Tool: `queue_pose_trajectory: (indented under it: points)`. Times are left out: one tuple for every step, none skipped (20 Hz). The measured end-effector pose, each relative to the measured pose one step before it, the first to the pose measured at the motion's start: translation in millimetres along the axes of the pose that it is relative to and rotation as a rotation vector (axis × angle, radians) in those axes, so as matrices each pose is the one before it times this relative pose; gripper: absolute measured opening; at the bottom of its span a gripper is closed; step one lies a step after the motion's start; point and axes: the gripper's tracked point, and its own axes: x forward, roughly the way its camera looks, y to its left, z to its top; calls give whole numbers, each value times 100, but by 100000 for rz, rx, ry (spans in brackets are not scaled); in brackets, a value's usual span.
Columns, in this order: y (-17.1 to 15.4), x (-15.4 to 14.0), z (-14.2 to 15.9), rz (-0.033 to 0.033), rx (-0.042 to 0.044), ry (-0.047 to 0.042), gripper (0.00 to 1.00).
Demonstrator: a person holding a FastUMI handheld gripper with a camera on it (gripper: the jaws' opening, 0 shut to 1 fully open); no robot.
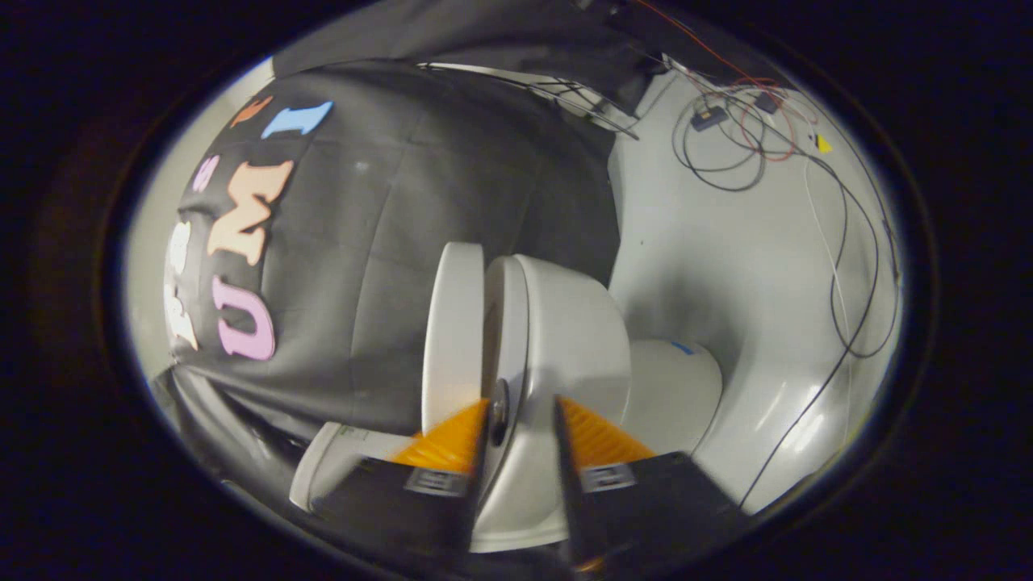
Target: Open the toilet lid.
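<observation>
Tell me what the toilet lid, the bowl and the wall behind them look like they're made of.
Toilet lid: probably hard plastic, white, smooth, thin and evenly matte. Bowl: looks like glazed ceramic, white with soft glossy highlights, though plastic can't be ruled out. Wall: black cloth, shown by its folds and seam lines. The claw stands open, its fingers straddling the bowl's rim.

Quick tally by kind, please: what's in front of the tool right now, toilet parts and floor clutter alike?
White plastic toilet lid: 1
White toilet seat ring: 1
White ceramic toilet bowl: 1
Loose cables on the pale floor: several, tangled, exact count unclear
Small dark box among them: 1
Total: 4 plus cables
Tool: open, straddling the rim.
</observation>
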Motion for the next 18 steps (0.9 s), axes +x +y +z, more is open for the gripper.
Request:
queue_pose_trajectory:
  points:
    - [-287, 44, 1118, -3397, 1128, -3790, 16]
    - [-394, 282, -24, -2184, 627, -540, 13]
    - [443, 406, -496, 289, -136, 1327, 13]
    - [-18, 220, -710, -1503, -2632, 2601, 13]
    - [639, -942, 195, 1598, -501, 482, 13]
    - [451, -1848, -478, -2522, -1842, -1217, 7]
    - [-394, 2943, 333, 439, -135, 1252, 1]
    - [-31, -95, 244, -259, -297, -590, 1]
    - [135, -305, -90, -655, 452, 477, 1]
    - [261, -77, 134, -468, 500, -489, 1]
    - [365, -173, -34, -33, -596, -216, 1]
    - [52, -116, -88, -2270, -1151, 223, 1]
    - [22, -190, -84, -1769, -601, 174, 1]
    - [247, -55, 133, -1281, 490, -566, 1]
    - [472, -147, 90, -503, -42, -394, 1]
    - [369, -212, 125, -459, -386, -724, 1]
    - [444, -183, -147, -961, -1658, -492, 1]
    - [252, -187, 50, -1215, -1842, -442, 1]
